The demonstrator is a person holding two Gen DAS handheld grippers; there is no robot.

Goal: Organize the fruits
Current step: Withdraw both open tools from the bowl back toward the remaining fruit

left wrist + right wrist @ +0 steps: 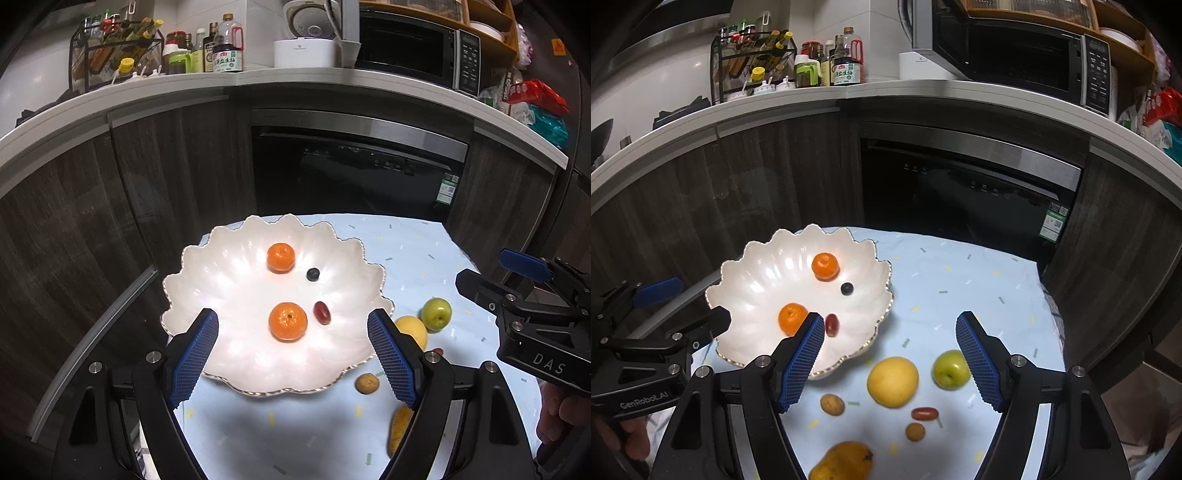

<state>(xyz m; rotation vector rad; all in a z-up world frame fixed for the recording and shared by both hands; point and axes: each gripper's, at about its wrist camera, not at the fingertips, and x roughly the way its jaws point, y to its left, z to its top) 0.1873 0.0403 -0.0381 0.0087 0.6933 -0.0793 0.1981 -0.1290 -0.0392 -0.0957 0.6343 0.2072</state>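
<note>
Left wrist view: the left gripper (292,360) hangs over the near edge of a white scalloped plate (207,273), its blue pads spread wide with nothing between them, so it is released. On the plate lie a near tangerine (287,321), a dark red grape (322,312) just right of it, a far tangerine (281,257) and a small blueberry (313,274). Right of the plate, on the pale blue cloth of the desk (406,243), sit a yellow fruit (413,329) partly hidden by the gripper's right finger, a green apple (437,314), and a small brown round fruit (367,383) near the plate's rim.

Right wrist view: the right gripper (890,363) hovers over the cloth to the right of the plate, also released and empty. Below its spread fingers lie a second small brown fruit (915,431), a red cherry tomato (925,413) and, at the bottom edge, a yellow-orange mango (842,461). All these loose fruits rest apart from one another on the desk, outside the plate.
</note>
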